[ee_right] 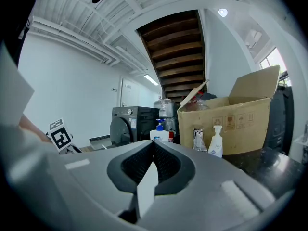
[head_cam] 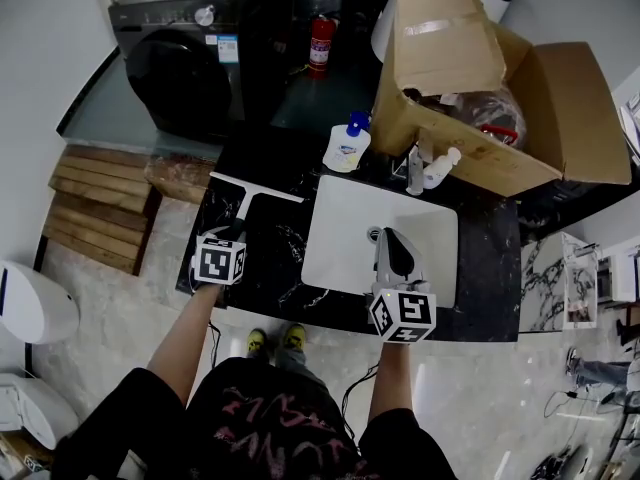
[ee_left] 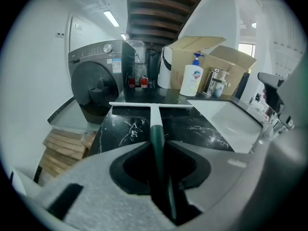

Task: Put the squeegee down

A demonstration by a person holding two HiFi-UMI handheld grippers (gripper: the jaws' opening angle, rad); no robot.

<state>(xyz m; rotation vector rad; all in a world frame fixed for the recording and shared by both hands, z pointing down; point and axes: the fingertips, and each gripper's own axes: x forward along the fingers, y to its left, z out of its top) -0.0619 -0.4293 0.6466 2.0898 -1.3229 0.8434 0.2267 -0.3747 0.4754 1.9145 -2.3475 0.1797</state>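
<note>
The squeegee (head_cam: 250,196) has a dark green handle, a white neck and a long white blade (ee_left: 151,105). My left gripper (head_cam: 232,230) is shut on the green handle (ee_left: 157,136), which runs between its jaws. The blade stretches crosswise low over the black marble counter (head_cam: 270,268), left of the sink; I cannot tell whether it touches the stone. My right gripper (head_cam: 393,246) hovers over the white sink basin (head_cam: 340,218) with its jaws closed tip to tip (ee_right: 153,146), holding no task object.
A soap pump bottle (head_cam: 347,146) and a chrome faucet (head_cam: 415,168) stand behind the sink. A large open cardboard box (head_cam: 560,108) fills the counter's back right. A dark washing machine (head_cam: 190,58) and a red fire extinguisher (head_cam: 321,43) are beyond the counter.
</note>
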